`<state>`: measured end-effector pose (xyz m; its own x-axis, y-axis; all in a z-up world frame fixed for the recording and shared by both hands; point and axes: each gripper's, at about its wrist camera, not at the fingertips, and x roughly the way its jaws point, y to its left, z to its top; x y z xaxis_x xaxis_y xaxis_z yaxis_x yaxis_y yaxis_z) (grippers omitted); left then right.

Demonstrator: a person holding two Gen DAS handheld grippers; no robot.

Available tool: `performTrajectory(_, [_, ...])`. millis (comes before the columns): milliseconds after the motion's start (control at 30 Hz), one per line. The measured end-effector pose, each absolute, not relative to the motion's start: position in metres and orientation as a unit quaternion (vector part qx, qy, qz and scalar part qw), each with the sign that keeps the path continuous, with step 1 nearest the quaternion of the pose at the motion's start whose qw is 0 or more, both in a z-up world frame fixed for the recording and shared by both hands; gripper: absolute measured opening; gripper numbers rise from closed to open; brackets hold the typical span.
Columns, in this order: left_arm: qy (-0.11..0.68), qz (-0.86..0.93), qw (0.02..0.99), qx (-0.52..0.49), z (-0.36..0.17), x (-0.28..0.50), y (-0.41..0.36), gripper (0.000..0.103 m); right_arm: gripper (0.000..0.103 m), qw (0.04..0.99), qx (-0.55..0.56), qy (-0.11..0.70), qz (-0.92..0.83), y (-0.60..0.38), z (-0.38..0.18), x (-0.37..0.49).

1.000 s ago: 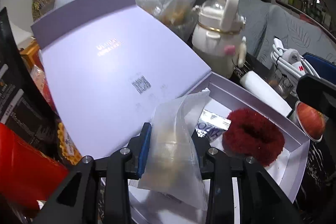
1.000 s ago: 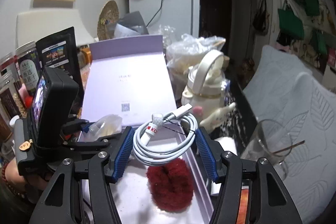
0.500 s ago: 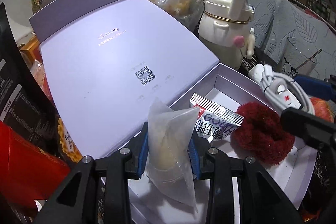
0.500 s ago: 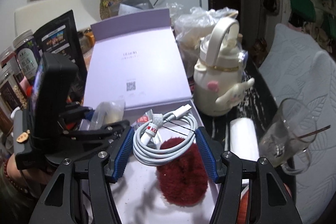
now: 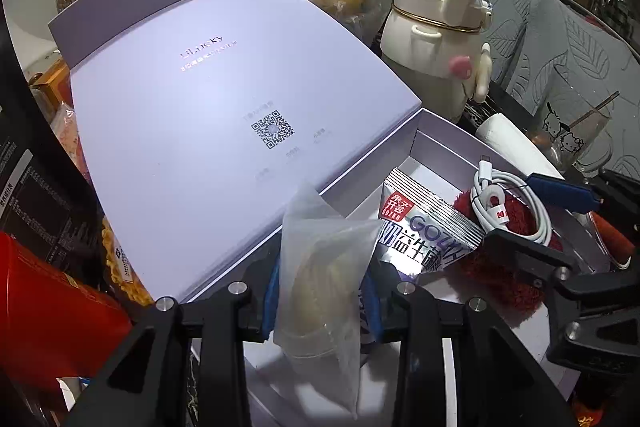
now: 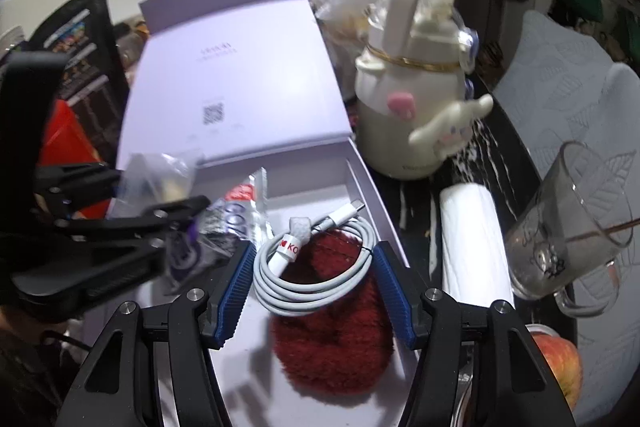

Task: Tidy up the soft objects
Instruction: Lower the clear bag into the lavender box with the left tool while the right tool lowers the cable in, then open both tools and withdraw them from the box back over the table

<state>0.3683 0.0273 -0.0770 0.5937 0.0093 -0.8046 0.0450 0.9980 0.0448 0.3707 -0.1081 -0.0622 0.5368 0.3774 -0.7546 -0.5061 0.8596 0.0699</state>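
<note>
at the far left a red carton (image 5: 52, 311) and dark printed packets (image 5: 40, 203) crowd the raised pale lilac lid (image 5: 192, 115) of the open cardboard gift box (image 6: 366, 183), leaving little room on that side. the left gripper (image 5: 320, 287) is clamped on a small translucent plastic pouch with a pale lump inside (image 5: 320, 287), held over the box's near left corner. just right of it a silver foil sachet (image 5: 420, 231) lies in the box beside a dark red fluffy scrunchie (image 6: 332, 343). the right gripper (image 6: 314, 267) holds a coiled white charging cable (image 6: 316, 267) between its blue pads directly above the scrunchie. past the box's right wall stand a cream kettle-shaped bottle (image 6: 404, 107), a white paper roll (image 6: 472, 239) and a clear glass mug (image 6: 568, 239), close together on the counter (image 6: 416, 203).
</note>
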Motion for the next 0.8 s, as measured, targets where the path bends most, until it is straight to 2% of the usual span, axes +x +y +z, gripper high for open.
performTrajectory(467, [0.434,0.02,0.899,0.044,-0.06,0.359,0.032,0.036,0.062,0.871,-0.085,0.424,0.235,-0.108,-0.07,0.373])
performTrajectory(567, [0.425,0.023,0.904,0.047,-0.049,0.351,0.03,0.036,0.073,0.875,-0.092,0.415,0.232,-0.107,-0.061,0.368])
performTrajectory(800, [0.393,0.023,0.918,0.051,-0.008,0.321,0.025,0.036,0.074,0.894,-0.115,0.378,0.21,-0.108,-0.028,0.346])
